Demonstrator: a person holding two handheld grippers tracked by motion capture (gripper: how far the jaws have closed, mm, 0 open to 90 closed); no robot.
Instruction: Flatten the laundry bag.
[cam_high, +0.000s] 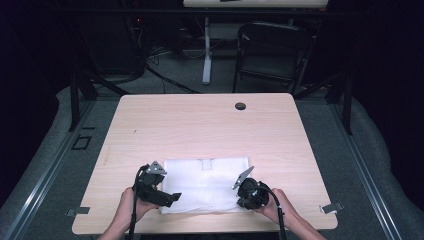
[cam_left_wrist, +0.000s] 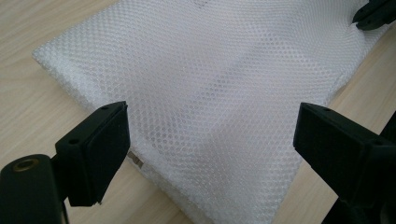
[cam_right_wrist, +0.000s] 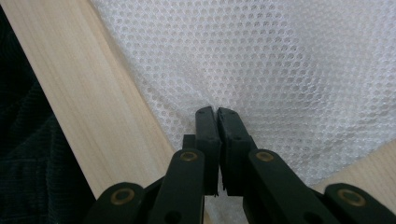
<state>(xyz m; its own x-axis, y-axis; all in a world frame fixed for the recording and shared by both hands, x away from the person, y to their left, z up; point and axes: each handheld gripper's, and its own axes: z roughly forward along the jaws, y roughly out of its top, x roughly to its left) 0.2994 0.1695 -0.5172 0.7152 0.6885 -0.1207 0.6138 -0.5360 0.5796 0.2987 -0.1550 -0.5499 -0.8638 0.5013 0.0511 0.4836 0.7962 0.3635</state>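
A white mesh bag (cam_high: 205, 182) lies flat on the wooden table (cam_high: 200, 125) near its front edge. My left gripper (cam_high: 172, 197) hovers at the bag's near left corner, open, with the mesh (cam_left_wrist: 224, 84) spread between and beyond its wide-apart jaws (cam_left_wrist: 210, 149) and nothing pinched. A small metal zipper pull (cam_left_wrist: 135, 158) shows at the bag's edge by the left jaw. My right gripper (cam_high: 243, 200) is at the near right corner. It (cam_right_wrist: 216, 114) is shut on the bag's edge, and the mesh (cam_right_wrist: 280, 60) puckers at its tips. The right gripper's tips (cam_left_wrist: 373, 14) also appear far off in the left gripper view.
A black round grommet (cam_high: 240, 106) sits in the table near its far edge. A dark folding chair (cam_high: 272, 50) and a desk leg (cam_high: 206, 55) stand on the floor beyond. The table's front edge runs just below both hands.
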